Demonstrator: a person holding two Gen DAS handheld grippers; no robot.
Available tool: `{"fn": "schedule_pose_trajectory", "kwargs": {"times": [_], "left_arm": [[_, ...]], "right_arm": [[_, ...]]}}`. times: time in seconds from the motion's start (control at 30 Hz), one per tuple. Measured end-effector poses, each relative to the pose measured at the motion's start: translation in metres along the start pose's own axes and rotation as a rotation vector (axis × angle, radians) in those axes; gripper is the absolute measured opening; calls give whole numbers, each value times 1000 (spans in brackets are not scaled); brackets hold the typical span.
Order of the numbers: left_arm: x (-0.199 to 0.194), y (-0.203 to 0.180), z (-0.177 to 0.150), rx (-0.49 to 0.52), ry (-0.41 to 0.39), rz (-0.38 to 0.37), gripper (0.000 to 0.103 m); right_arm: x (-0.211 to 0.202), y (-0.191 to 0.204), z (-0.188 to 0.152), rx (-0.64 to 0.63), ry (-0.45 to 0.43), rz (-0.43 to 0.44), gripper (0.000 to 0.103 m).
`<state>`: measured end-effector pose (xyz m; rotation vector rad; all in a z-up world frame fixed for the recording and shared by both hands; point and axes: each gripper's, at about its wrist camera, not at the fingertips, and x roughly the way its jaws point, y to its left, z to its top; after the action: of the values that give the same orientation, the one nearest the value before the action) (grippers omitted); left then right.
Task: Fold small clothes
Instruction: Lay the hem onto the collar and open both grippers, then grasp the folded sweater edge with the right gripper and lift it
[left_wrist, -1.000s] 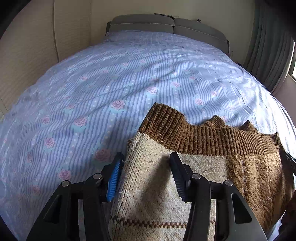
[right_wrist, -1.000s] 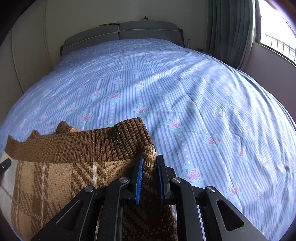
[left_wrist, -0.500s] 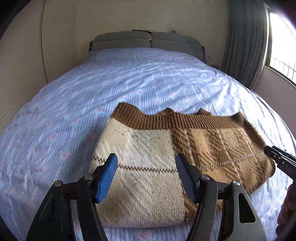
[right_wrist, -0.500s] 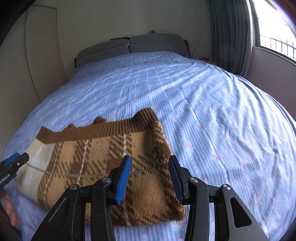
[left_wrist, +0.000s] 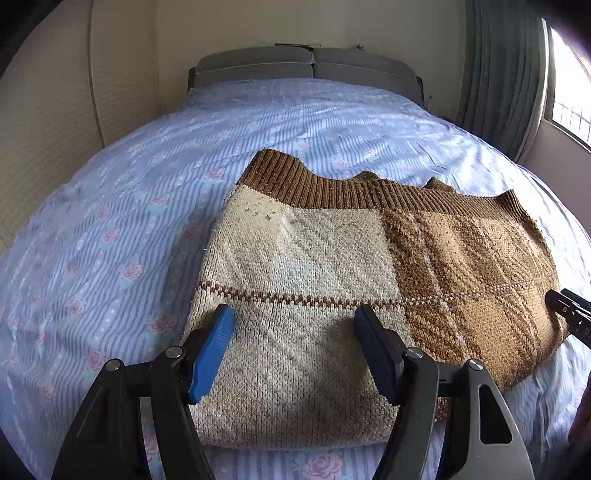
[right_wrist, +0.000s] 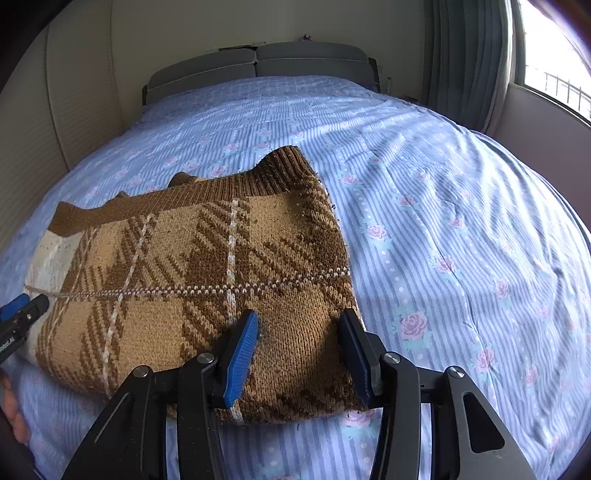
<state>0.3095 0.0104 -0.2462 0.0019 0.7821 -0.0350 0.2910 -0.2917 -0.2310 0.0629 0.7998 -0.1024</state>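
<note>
A brown and cream knitted sweater (left_wrist: 332, 280) lies folded flat on the bed, its ribbed brown hem on the far side. It also shows in the right wrist view (right_wrist: 207, 273). My left gripper (left_wrist: 295, 332) is open and empty, hovering over the sweater's cream near-left part. My right gripper (right_wrist: 299, 332) is open and empty over the sweater's brown near-right corner. The right gripper's tip (left_wrist: 569, 314) shows at the right edge of the left wrist view; the left gripper's tip (right_wrist: 22, 314) shows at the left edge of the right wrist view.
The bed has a blue striped sheet with pink roses (right_wrist: 443, 221) and a grey headboard (left_wrist: 310, 66). A beige wall panel (left_wrist: 55, 110) stands on the left. Grey curtains (right_wrist: 469, 55) and a window are on the right.
Both grippers let go of the sweater and opened, then pulled back and up toward me. The sweater now lies folded flat on the sheet.
</note>
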Motion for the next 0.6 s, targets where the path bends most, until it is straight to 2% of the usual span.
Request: {"fn": "schedule_pose_trajectory", "kwargs": {"times": [0.1,0.27,0.47,0.6], "left_arm": [[-12,-2,-1,5,-14,8,67],[-42,-9,-5,7,-22,-16,68],[-82,-20,-12,1,-43,-37,80],[-106,-24,-19,-13,-63,-43,85]], "right_arm": [[-10,2,1,17,-8,7,49],[-35,2,-1,50,-19,29,58],[-72,-2,-13,93,-40,45,68],[-88,-9,-22,125,-53,49,71]]}}
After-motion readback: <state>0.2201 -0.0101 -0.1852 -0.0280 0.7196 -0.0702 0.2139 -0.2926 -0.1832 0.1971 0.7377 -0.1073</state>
